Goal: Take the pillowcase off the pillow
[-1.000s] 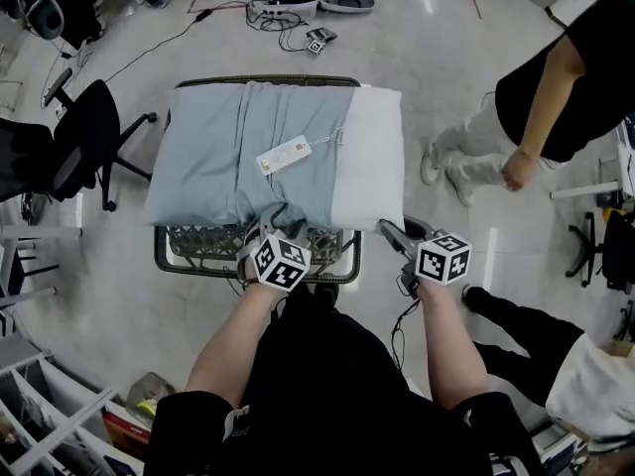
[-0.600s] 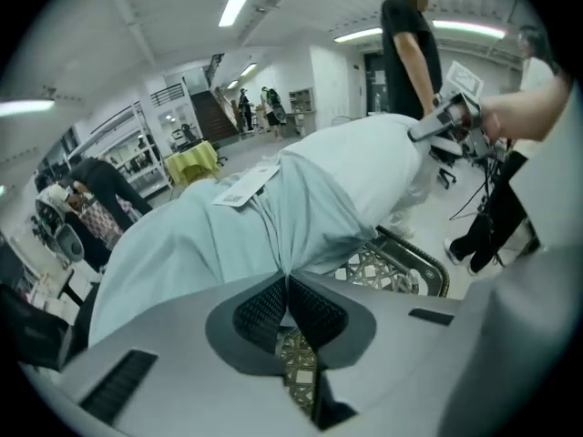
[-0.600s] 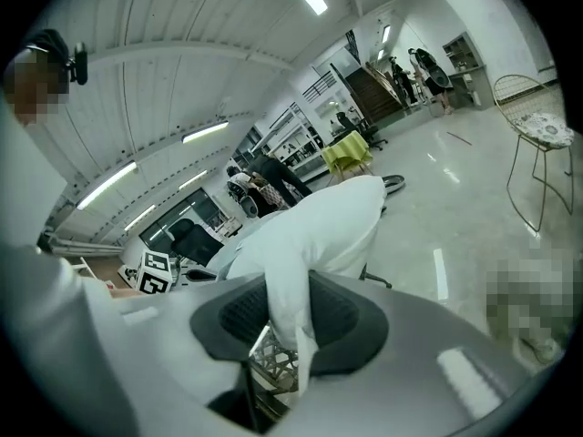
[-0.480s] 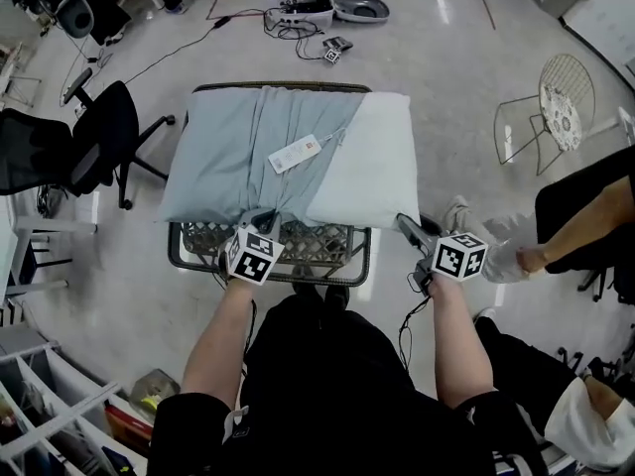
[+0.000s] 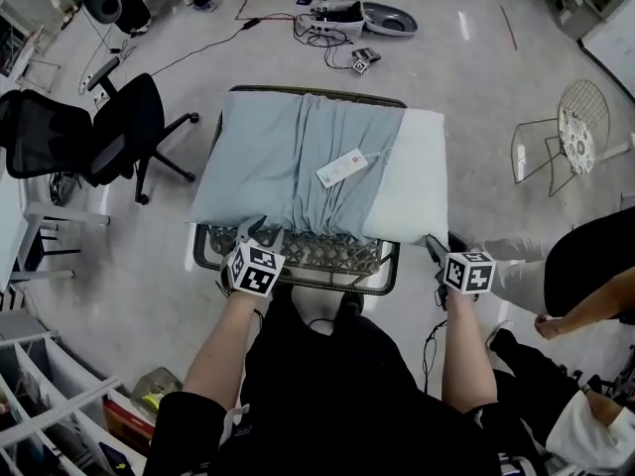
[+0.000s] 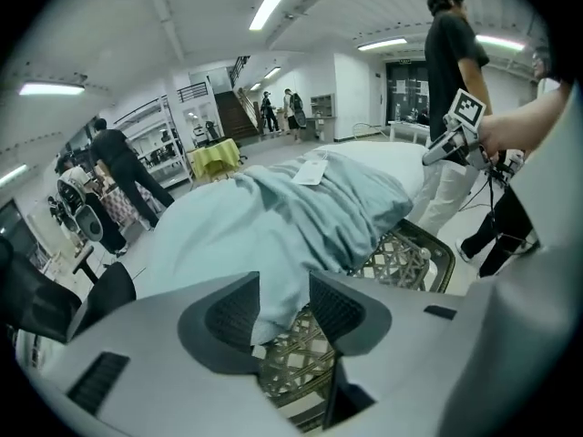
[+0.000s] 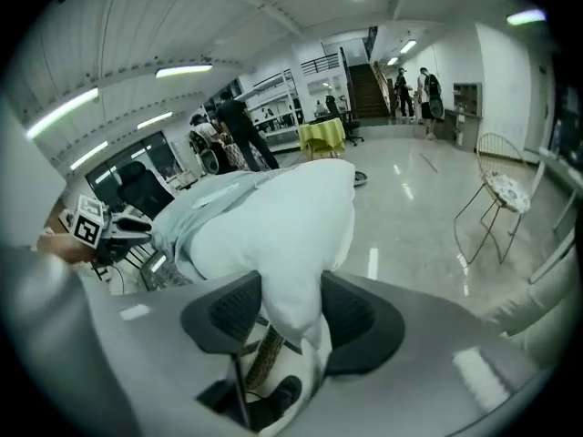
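Note:
A white pillow lies on a wicker basket. A pale blue pillowcase with a white tag covers its left two thirds. My left gripper is at the case's near edge. Its jaws are opening, and a fold of the pillowcase hangs between them with a slit of wicker showing beside one pad. My right gripper is at the pillow's bare near right corner. In the right gripper view its jaws are easing apart, but the pillow still fills the gap and touches both pads.
A black office chair stands left of the basket and a wire chair to the right. A person is at my right. Cables and a grey tray lie on the floor beyond, with shelves at lower left.
My left gripper has slid a little left along the case's near edge. The right gripper stays at the pillow corner. The bystander on the right has moved down and away.

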{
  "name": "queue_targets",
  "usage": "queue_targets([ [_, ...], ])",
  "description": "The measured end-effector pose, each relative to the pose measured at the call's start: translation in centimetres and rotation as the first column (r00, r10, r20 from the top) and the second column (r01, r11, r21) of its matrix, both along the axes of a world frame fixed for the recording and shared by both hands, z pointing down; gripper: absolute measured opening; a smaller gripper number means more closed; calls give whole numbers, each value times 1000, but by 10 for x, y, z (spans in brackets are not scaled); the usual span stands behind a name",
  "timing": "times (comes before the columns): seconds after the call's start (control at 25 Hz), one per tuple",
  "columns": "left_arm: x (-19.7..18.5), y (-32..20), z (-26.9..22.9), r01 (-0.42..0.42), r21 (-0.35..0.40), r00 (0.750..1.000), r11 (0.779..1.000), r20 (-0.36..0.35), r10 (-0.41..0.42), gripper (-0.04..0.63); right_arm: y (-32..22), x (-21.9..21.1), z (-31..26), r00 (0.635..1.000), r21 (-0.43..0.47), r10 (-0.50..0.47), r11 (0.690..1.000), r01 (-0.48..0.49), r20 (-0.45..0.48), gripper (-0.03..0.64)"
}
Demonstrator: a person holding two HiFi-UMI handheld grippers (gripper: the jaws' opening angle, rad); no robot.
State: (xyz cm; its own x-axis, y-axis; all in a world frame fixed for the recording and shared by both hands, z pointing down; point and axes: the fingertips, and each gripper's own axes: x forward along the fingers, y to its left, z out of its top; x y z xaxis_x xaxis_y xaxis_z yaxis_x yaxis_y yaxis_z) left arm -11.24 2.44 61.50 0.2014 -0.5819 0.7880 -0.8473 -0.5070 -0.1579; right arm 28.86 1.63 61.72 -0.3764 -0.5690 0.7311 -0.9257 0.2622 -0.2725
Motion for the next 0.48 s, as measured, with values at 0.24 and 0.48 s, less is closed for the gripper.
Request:
queue_targets([
  [0.24,-24,-14,26,-161,-33,987,986,18,162,186,20,-15,-9,974,27,150,989,-147,-170,218],
  [0.48,-40,-25,38,-301,-33,952,953,49,303,129,39,-38,-16,920,53,260,965,-256,-294,233],
])
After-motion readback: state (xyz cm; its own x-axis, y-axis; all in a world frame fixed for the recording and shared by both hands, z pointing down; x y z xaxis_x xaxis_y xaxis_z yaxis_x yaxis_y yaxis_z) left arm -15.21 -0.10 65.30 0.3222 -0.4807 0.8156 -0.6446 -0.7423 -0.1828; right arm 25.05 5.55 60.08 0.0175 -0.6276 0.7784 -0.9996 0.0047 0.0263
